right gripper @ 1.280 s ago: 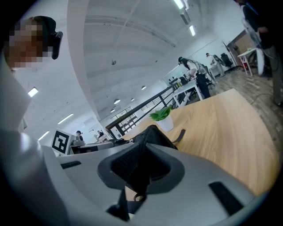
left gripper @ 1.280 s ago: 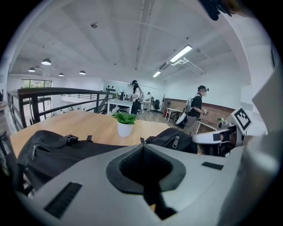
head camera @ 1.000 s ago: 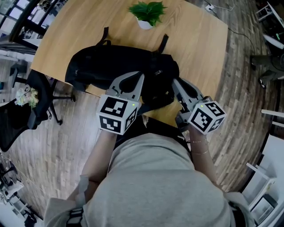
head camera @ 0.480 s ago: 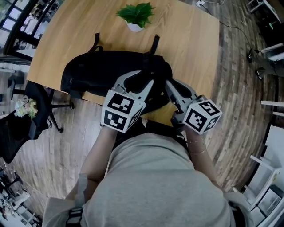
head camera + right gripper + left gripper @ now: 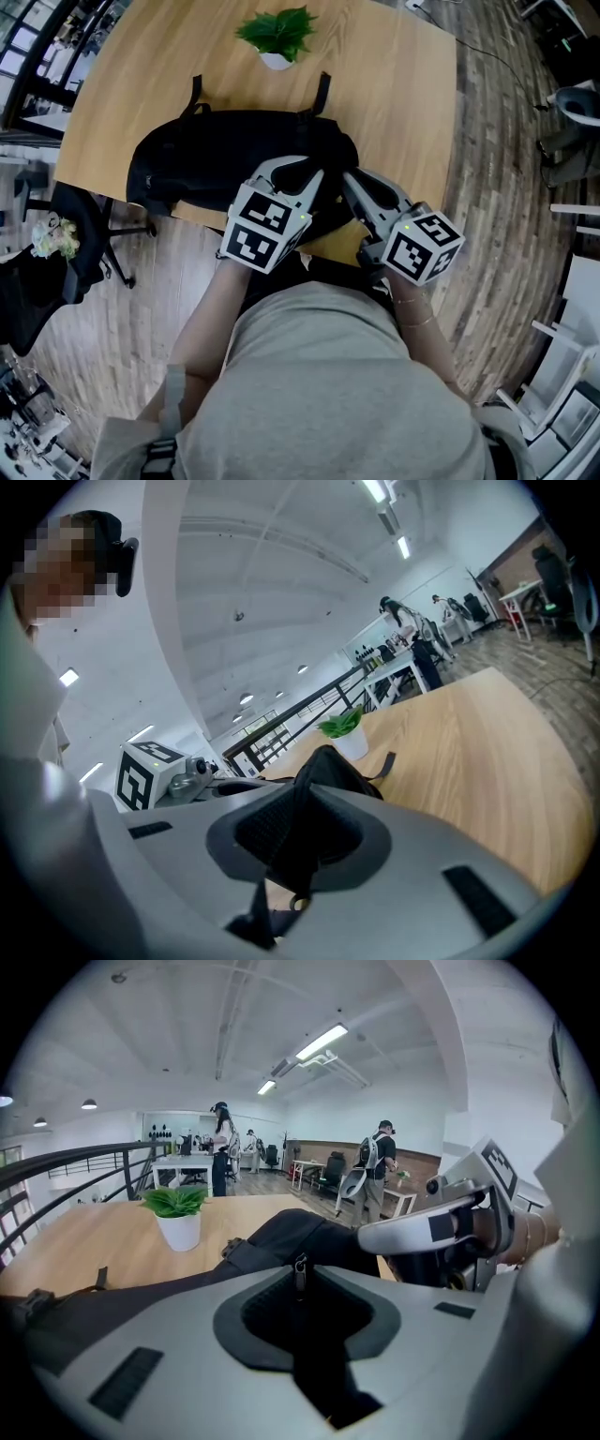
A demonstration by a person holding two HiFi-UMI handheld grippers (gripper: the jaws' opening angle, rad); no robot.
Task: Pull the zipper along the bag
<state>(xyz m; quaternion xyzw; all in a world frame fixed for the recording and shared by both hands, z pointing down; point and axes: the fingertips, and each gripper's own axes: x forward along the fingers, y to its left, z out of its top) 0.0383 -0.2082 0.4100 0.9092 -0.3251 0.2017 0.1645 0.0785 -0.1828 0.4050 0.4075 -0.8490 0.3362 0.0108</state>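
Observation:
A black backpack (image 5: 216, 159) lies across the near edge of the wooden table (image 5: 394, 84). My left gripper (image 5: 305, 167) reaches onto its right part. In the left gripper view the small zipper pull (image 5: 300, 1272) stands upright between that gripper's (image 5: 300, 1281) tips. The jaws have just been closing, and a narrow gap still shows on each side of the pull. My right gripper (image 5: 349, 180) is shut on a fold of the bag's black fabric (image 5: 328, 771) at its right end. A strap and a ring hang below that gripper's (image 5: 302, 761) jaws.
A potted green plant (image 5: 274, 36) stands on the table behind the bag. A black office chair (image 5: 80, 234) is on the floor at the left. Bare wood lies to the bag's right. People stand far off (image 5: 375, 1162).
My left gripper has shifted right along the bag, closer to the right gripper, and its jaws now frame the zipper pull. The right gripper has kept still.

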